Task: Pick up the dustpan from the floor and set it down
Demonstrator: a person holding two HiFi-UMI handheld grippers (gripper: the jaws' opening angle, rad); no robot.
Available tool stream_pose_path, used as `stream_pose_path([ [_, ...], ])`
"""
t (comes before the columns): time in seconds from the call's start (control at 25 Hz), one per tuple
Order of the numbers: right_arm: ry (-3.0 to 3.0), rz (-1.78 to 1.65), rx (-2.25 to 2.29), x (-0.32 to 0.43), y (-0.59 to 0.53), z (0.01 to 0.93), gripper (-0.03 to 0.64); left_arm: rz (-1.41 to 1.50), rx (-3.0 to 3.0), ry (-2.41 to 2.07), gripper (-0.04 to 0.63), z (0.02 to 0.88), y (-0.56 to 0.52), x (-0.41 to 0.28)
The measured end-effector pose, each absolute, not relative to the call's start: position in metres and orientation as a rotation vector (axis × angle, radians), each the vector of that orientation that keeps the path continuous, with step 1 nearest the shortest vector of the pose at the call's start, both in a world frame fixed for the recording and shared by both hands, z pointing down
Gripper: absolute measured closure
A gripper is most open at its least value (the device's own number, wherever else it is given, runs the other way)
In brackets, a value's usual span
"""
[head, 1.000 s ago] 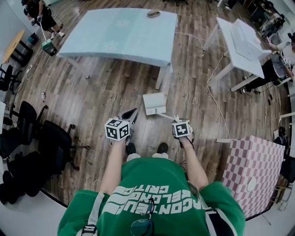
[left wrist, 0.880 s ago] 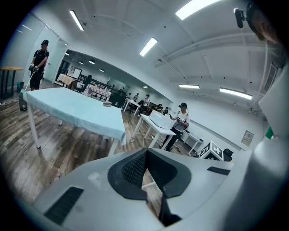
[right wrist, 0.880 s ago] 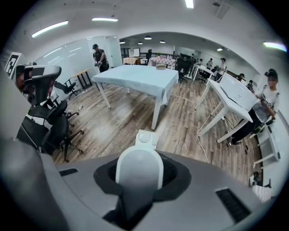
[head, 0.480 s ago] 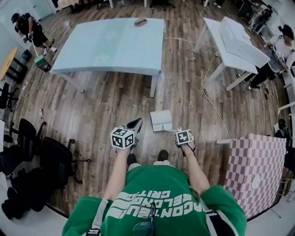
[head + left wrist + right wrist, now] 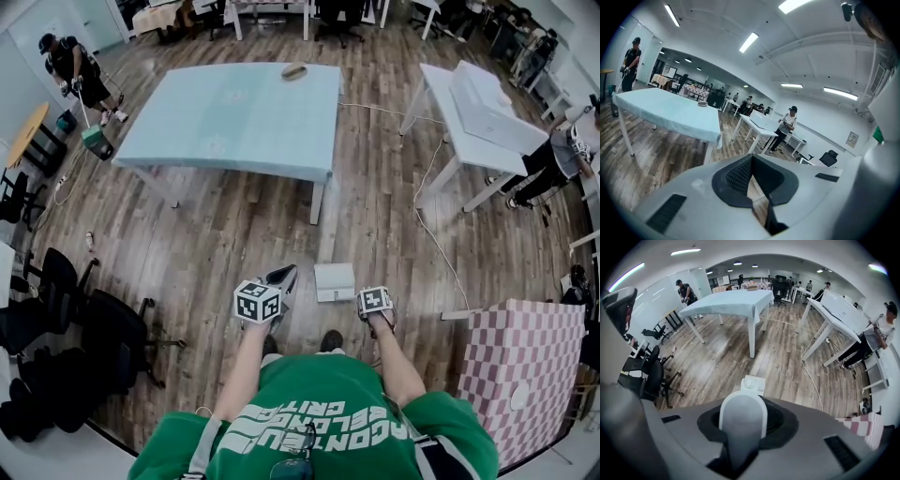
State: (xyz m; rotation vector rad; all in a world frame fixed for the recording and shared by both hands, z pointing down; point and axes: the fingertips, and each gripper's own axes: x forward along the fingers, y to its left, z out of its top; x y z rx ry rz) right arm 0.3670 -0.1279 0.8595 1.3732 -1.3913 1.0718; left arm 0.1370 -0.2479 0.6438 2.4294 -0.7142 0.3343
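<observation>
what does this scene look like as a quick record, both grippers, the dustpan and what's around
right gripper: shut on the dustpan's handle
left gripper: jaws apart, nothing between them
dustpan: white, low in front of the person's feet; contact with the floor cannot be told
floor: wood planks
table: light blue, farther ahead

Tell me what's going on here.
A person in a green shirt stands on the wood floor with a tool in each hand. The right tool is shut on the handle of the white dustpan, whose pan hangs low just ahead of them. Whether it touches the floor is unclear. The left tool is open and empty beside it.
</observation>
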Motion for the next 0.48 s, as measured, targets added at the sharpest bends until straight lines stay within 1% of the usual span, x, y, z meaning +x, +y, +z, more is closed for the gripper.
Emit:
stream_pose_path([
  [0.48,-1.381,1.134,1.320,0.369,-0.149,0.907,0.505,0.379,2.423,-0.767,0.603,0.649,-0.239,0.137],
])
